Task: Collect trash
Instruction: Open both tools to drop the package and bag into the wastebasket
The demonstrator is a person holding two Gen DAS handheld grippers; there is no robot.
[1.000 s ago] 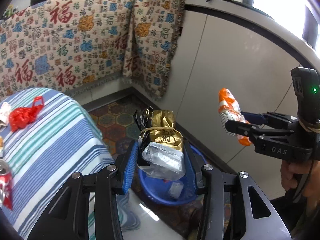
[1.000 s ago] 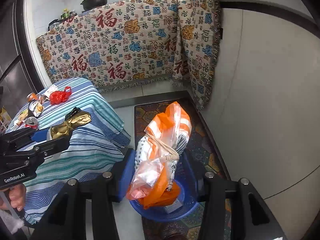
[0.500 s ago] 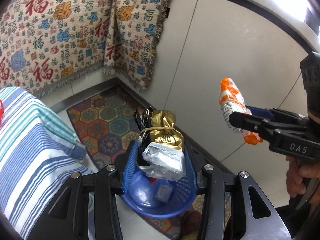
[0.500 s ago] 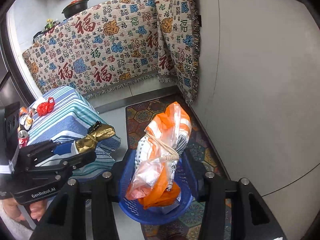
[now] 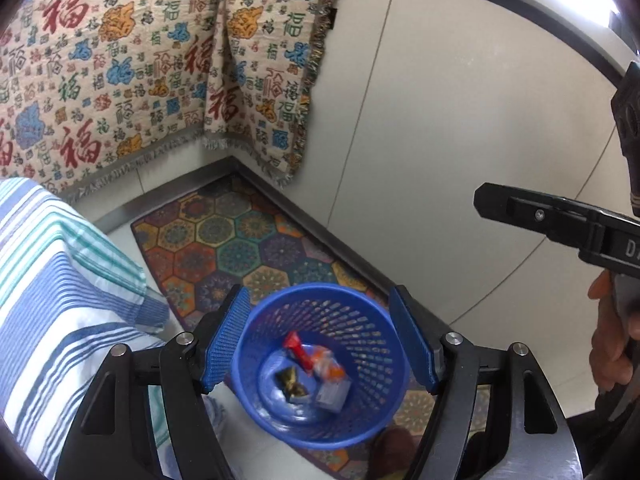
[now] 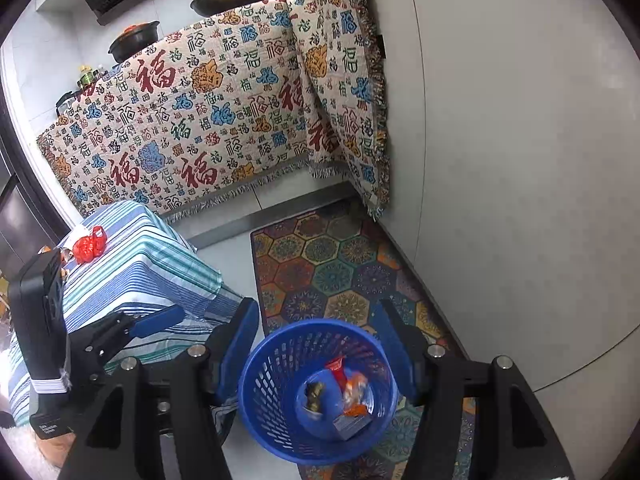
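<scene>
A blue mesh waste basket [image 5: 360, 312] stands on the floor, on a patterned mat; it also shows in the right wrist view [image 6: 276, 356]. Inside lie a gold wrapper [image 5: 291, 381], an orange-and-clear bag [image 5: 326, 366] and a red wrapper [image 5: 297, 349]; the same gold wrapper [image 6: 314, 394] and orange bag [image 6: 354, 394] show in the right wrist view. My left gripper [image 5: 320, 344] is open and empty, straight above the basket. My right gripper [image 6: 318, 350] is open and empty above it too. Each gripper appears from the side in the other's view.
A table with a striped cloth [image 6: 132, 264] stands left of the basket, with a red bag [image 6: 89, 246] and more trash at its far end. A patterned blanket [image 6: 208, 120] hangs over the counter behind. White cabinet fronts [image 6: 500, 160] stand close on the right.
Both grippers have opened. The gold-and-silver wrapper and the orange bag have dropped from them into the blue basket. Both views have moved over the basket.
</scene>
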